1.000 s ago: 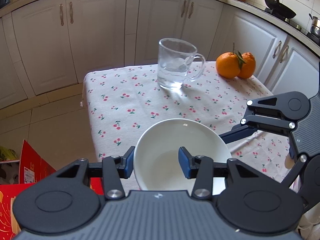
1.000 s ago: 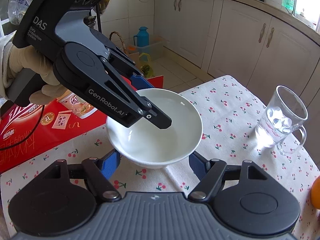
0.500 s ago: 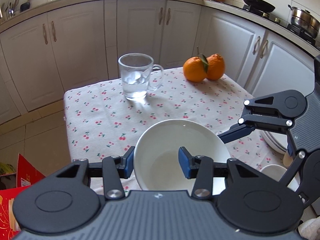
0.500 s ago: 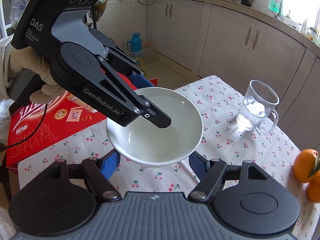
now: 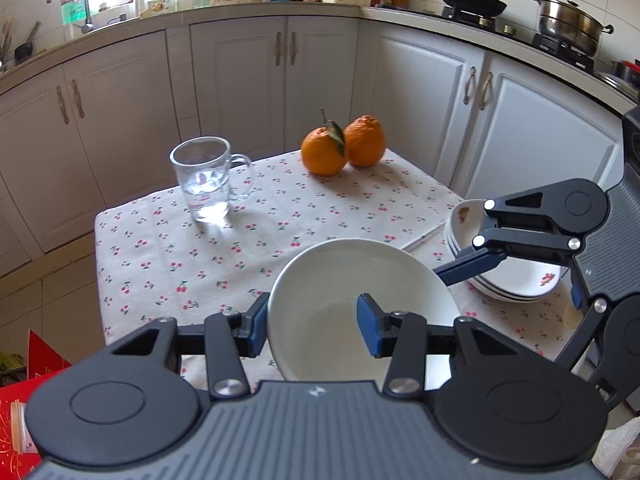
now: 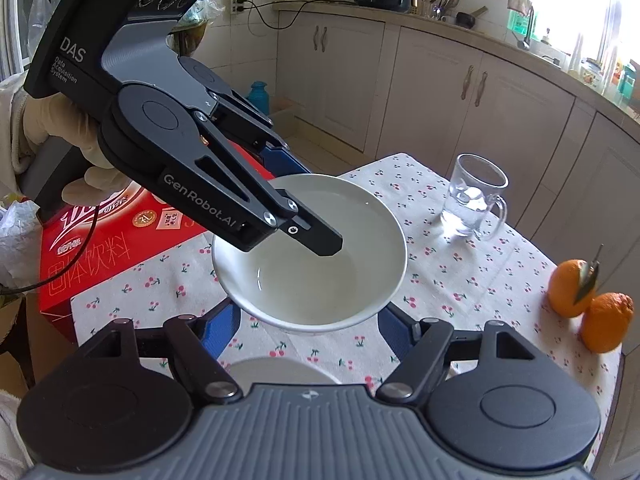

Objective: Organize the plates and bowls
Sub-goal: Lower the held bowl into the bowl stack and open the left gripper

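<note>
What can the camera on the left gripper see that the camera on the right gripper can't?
Only the left wrist view shows the stack of bowls near the table's right edge, and the black wok and steel pot on the stove.

Only the right wrist view shows the red box, the blue flask on the floor and the gloved hand holding the left gripper.

Both show the white bowl that both grippers hold, the glass mug, the two oranges and the cherry-print tablecloth.

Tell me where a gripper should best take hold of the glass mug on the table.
Grip the glass mug across its round body, level from the near side. It stands upright, its handle sticks out toward the oranges, so that wall is probably free.
</note>
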`<act>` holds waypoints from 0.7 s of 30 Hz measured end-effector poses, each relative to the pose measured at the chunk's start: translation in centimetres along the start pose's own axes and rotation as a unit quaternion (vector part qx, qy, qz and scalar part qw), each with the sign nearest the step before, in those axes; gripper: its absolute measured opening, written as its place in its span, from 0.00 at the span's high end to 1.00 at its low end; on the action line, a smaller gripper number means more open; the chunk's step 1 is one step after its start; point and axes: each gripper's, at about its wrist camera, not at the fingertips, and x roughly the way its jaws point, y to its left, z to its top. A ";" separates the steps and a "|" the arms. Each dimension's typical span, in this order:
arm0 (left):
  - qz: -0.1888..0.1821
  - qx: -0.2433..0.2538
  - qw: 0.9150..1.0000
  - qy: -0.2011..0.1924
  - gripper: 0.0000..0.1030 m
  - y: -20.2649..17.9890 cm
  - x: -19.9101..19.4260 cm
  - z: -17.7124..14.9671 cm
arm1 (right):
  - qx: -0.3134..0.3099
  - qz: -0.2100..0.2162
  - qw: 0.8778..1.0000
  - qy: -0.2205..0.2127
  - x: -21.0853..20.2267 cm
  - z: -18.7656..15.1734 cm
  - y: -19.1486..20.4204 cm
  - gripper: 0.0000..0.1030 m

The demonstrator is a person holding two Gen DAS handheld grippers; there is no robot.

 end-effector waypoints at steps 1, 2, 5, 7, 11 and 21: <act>-0.001 0.003 1.000 0.000 0.57 -0.5 -0.1 0.0 | 0.002 -0.002 1.000 -0.001 -0.4 -0.4 0.1 0.23; -0.003 0.005 1.000 -0.001 0.57 -0.9 -0.2 0.0 | 0.004 -0.005 1.000 -0.002 -0.8 -0.7 0.1 0.23; -0.007 0.013 1.000 -0.003 0.57 -2.4 -0.3 0.1 | 0.007 -0.013 1.000 -0.005 -2.3 -1.8 0.4 0.23; -0.011 0.016 1.000 -0.003 0.57 -3.3 -0.4 0.0 | 0.010 -0.016 1.000 -0.006 -3.0 -2.3 0.5 0.23; -0.019 0.015 1.000 -0.002 0.56 -4.6 -0.1 -0.5 | 0.013 -0.021 1.000 -0.004 -4.4 -3.6 0.7 0.23; -0.035 0.004 0.999 0.022 0.57 -6.3 1.6 -2.4 | 0.030 -0.015 0.999 0.016 -4.9 -6.3 1.1 0.22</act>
